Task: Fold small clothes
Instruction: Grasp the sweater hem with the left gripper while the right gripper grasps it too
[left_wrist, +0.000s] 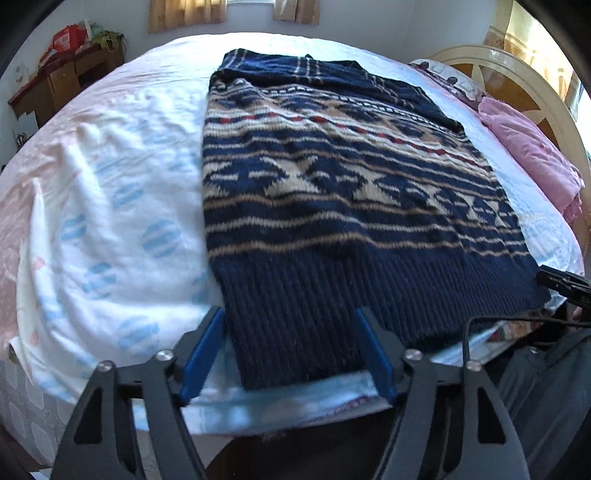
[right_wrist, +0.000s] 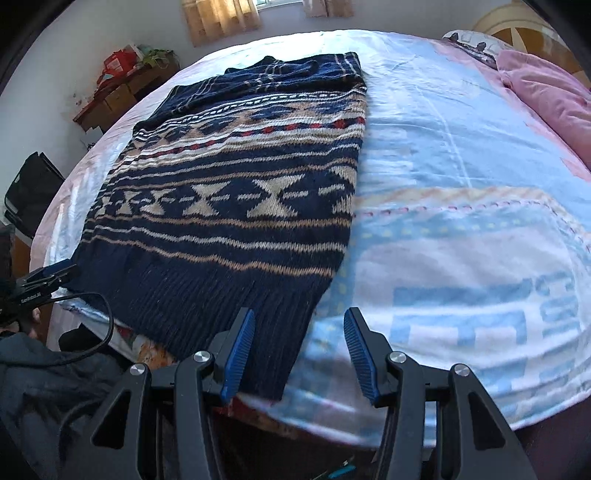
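Navy patterned sweater (left_wrist: 332, 192) flat on the bed (left_wrist: 110, 206), hem toward the near edge.

Left tongs (left_wrist: 291, 321) released, straddling the hem's left corner, pads not pressing the knit. Right tongs (right_wrist: 299, 321) likewise released, poised over the hem's right corner, clear of it. Pink cloth (left_wrist: 532, 151) bunched near the headboard (left_wrist: 517, 77); cluttered wooden desk (left_wrist: 62, 81) beyond the bed.
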